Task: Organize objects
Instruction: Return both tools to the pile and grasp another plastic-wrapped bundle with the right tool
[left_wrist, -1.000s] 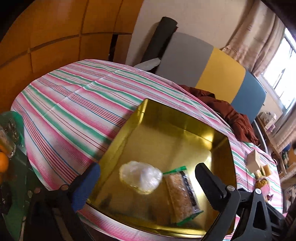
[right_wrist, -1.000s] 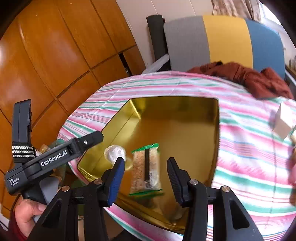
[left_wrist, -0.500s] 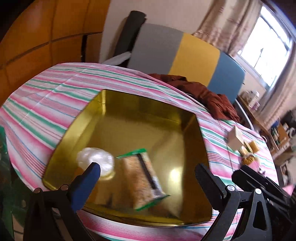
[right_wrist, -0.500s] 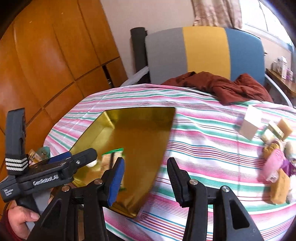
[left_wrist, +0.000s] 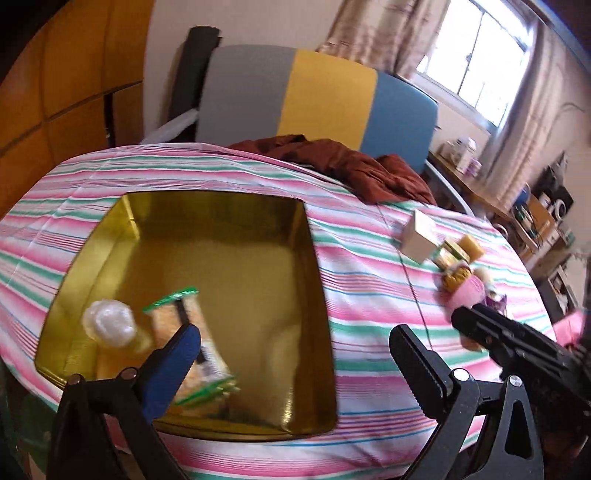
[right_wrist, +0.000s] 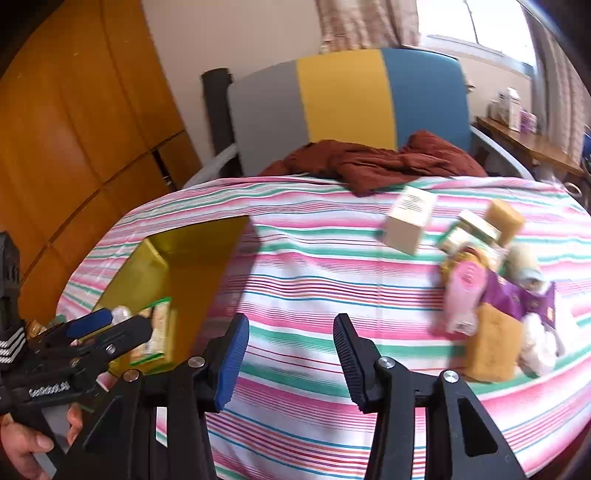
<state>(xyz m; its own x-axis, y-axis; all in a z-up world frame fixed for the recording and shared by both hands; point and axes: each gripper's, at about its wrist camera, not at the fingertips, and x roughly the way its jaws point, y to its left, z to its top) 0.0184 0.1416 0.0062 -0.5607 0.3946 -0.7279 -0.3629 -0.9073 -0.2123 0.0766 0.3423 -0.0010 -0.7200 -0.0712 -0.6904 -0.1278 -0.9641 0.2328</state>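
Observation:
A gold tin tray (left_wrist: 229, 236) lies on the striped tablecloth and holds a clear-wrapped round item (left_wrist: 109, 323) and a green-edged snack packet (left_wrist: 192, 332). My left gripper (left_wrist: 295, 347) is open and empty above the tray's near right edge. My right gripper (right_wrist: 290, 339) is open and empty over bare cloth, right of the tray (right_wrist: 192, 251). A pile of loose items sits at the right: a beige box (right_wrist: 408, 223), a pink item (right_wrist: 461, 295), a purple packet (right_wrist: 517, 301) and a tan sponge (right_wrist: 493, 345).
A grey, yellow and blue chair (right_wrist: 347, 99) with a rust-red cloth (right_wrist: 373, 158) stands behind the table. Wooden cabinets (right_wrist: 74, 129) are at the left. The left gripper's body (right_wrist: 74, 350) shows at the lower left of the right wrist view.
Both grippers have swung to the right, away from the tray and toward the pile of items. Both stayed open. The packet and wrapped item lie unmoved in the tray.

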